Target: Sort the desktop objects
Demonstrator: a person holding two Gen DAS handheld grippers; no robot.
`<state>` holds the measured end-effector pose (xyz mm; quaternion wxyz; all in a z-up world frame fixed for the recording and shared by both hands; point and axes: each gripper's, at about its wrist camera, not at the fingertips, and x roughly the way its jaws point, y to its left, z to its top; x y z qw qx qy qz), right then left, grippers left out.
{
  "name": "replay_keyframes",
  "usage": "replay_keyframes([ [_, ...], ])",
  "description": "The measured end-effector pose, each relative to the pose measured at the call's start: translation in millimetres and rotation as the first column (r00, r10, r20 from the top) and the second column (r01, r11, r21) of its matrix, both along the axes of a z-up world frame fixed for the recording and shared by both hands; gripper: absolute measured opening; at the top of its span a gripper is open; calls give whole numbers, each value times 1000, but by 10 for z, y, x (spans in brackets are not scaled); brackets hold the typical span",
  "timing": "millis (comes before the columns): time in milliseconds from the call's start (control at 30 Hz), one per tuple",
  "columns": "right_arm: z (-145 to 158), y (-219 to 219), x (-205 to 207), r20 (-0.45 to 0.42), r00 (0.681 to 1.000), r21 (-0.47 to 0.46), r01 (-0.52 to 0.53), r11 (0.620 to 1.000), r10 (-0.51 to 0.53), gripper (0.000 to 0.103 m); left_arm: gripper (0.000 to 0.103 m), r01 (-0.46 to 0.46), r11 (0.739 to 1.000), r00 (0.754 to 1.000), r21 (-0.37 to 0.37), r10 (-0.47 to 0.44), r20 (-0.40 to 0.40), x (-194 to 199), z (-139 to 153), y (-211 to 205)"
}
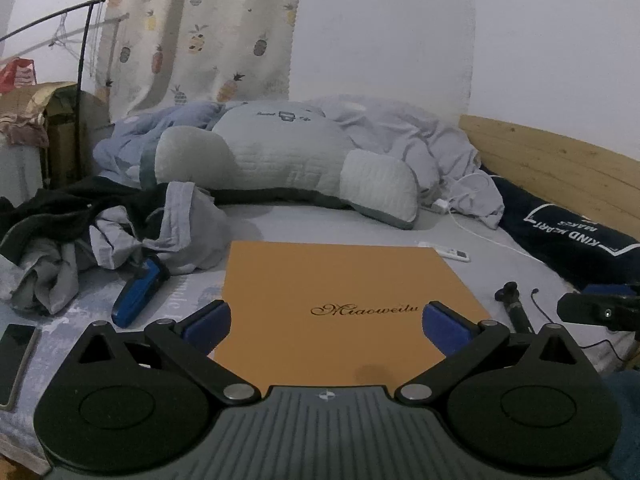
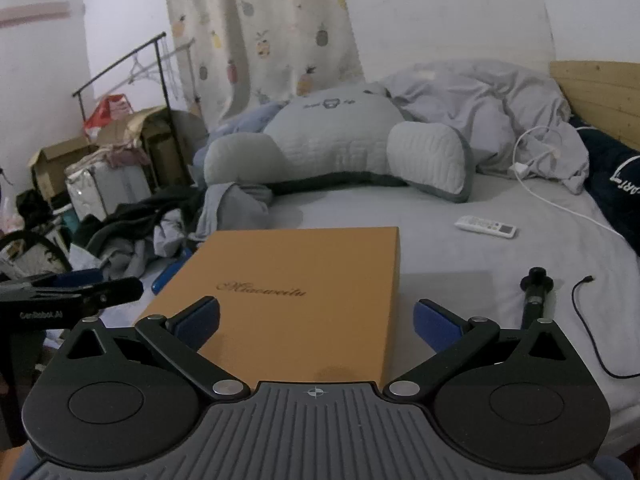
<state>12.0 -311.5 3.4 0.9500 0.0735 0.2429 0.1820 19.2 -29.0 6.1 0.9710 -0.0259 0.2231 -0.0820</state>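
An orange flat box (image 1: 336,304) with script lettering lies on the grey bed sheet, seen also in the right wrist view as the orange box (image 2: 288,296). My left gripper (image 1: 326,322) hovers open over its near edge, nothing between the blue pads. My right gripper (image 2: 316,322) is open too, above the box's near right corner. A white remote (image 2: 485,226) lies to the right behind the box. A black stick-like handle (image 2: 535,292) and a thin black cable (image 2: 592,320) lie at the right. A blue and black object (image 1: 138,294) lies left of the box.
A dark phone (image 1: 14,360) rests at the bed's left edge. Crumpled clothes (image 1: 100,236) pile at the left, a large grey cushion (image 1: 280,168) and duvet at the back, a white charger cable (image 2: 536,160) and a navy pillow (image 1: 568,232) by the wooden headboard.
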Motion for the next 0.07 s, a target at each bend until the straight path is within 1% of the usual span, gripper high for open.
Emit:
replay_keyframes([
  [67,1,-18,11,-2,1000,0,-2,1000,2,103,103,-1,1000,1000,6,1,-3,5,-2,-7],
])
